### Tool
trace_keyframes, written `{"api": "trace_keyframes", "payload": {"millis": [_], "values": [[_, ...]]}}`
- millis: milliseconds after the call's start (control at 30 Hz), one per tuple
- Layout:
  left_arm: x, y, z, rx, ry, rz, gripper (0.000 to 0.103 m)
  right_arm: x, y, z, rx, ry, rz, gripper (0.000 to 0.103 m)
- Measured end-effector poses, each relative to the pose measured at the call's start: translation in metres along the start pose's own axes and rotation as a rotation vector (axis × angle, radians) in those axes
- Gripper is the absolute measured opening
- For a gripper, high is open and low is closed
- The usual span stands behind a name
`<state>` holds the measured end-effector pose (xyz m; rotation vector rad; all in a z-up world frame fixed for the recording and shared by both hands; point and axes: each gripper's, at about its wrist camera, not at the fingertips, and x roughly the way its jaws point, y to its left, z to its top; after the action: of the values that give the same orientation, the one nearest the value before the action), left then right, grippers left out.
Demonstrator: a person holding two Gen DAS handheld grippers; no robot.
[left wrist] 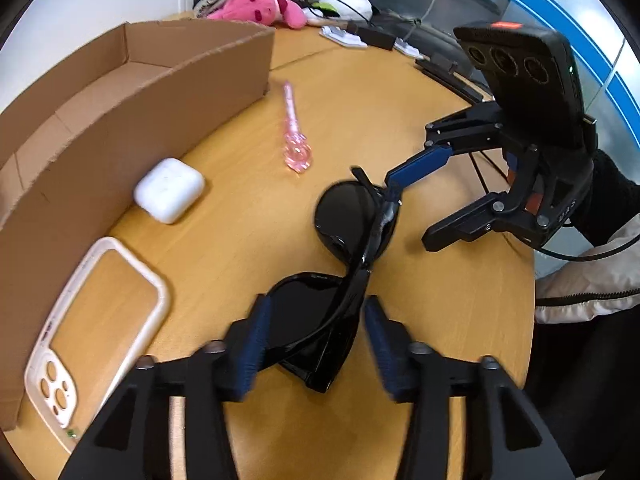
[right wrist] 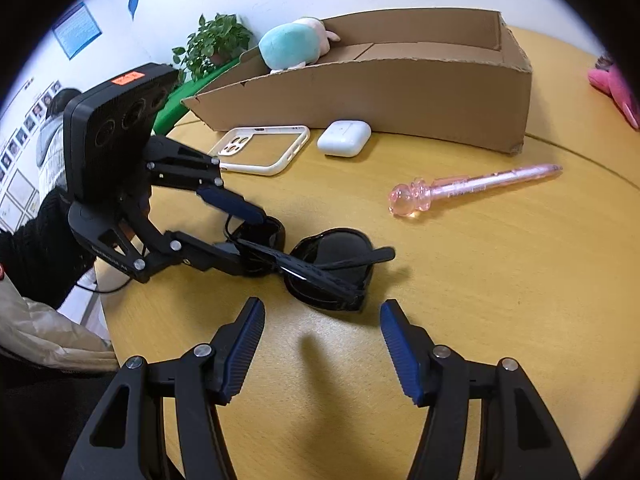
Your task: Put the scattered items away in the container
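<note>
Black sunglasses (left wrist: 344, 236) lie on the wooden table; they also show in the right wrist view (right wrist: 332, 264). My left gripper (left wrist: 314, 312) is open, its jaws on either side of the near lens, not closed on it. My right gripper (right wrist: 322, 308) is open and empty, just short of the far lens; from the left wrist view (left wrist: 404, 208) one finger touches the frame. The cardboard box (left wrist: 132, 92) stands behind, also in the right wrist view (right wrist: 380, 88). A white earbud case (left wrist: 169, 190), a pink pen (left wrist: 295, 136) and a white phone case (left wrist: 96, 320) lie on the table.
A teal plush toy (right wrist: 292, 46) lies at the box's left end. A pink plush (left wrist: 256, 4), cables and a white cap sit at the table's far edge. The table edge (left wrist: 532, 280) is close on the right. A potted plant (right wrist: 214, 42) stands behind.
</note>
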<state>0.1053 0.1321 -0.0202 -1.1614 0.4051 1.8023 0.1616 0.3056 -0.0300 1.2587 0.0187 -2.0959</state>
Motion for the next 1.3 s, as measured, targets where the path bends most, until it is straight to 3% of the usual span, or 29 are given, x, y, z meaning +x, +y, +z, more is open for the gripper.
{"api": "trace_keyframes", "payload": {"millis": [67, 333, 400, 433, 467, 600, 700, 733, 800, 1167, 1233, 1300], "values": [[-0.005, 0.004, 0.0, -0.008, -0.032, 0.004, 0.09, -0.001, -0.002, 0.002, -0.005, -0.005, 0.004, 0.06], [0.015, 0.0, 0.0, 0.067, 0.024, 0.009, 0.09, 0.017, 0.0, 0.009, -0.037, 0.037, 0.033, 0.06], [0.015, -0.004, 0.002, 0.085, 0.029, 0.014, 0.084, 0.018, 0.001, 0.008, -0.036, 0.025, 0.039, 0.06], [0.013, -0.004, 0.003, 0.086, 0.027, 0.027, 0.068, 0.018, 0.0, 0.008, -0.029, 0.022, 0.044, 0.058], [0.012, -0.003, 0.004, 0.08, 0.026, 0.031, 0.057, 0.018, -0.001, 0.008, -0.021, 0.017, 0.046, 0.054], [0.009, -0.001, 0.001, 0.063, 0.032, 0.028, 0.056, 0.019, -0.005, 0.01, -0.009, 0.011, 0.008, 0.03], [0.005, -0.003, -0.002, 0.043, 0.02, 0.002, 0.047, 0.018, -0.003, 0.011, -0.008, -0.006, 0.014, 0.029], [0.003, -0.004, -0.002, 0.036, 0.015, -0.025, 0.017, 0.018, -0.003, 0.012, -0.007, -0.012, 0.017, 0.026], [0.002, -0.006, -0.001, 0.034, 0.02, -0.008, 0.018, 0.014, 0.0, 0.016, -0.012, -0.03, 0.027, 0.019], [-0.006, 0.001, -0.006, 0.02, -0.001, -0.004, 0.013, 0.019, 0.001, 0.038, -0.01, -0.031, 0.053, 0.019], [-0.01, 0.002, -0.003, 0.01, -0.02, -0.023, 0.01, 0.019, -0.001, 0.042, 0.012, -0.043, 0.081, 0.011], [-0.015, 0.002, 0.0, 0.003, -0.045, -0.021, 0.009, 0.019, -0.001, 0.046, 0.025, -0.053, 0.099, 0.011]]}}
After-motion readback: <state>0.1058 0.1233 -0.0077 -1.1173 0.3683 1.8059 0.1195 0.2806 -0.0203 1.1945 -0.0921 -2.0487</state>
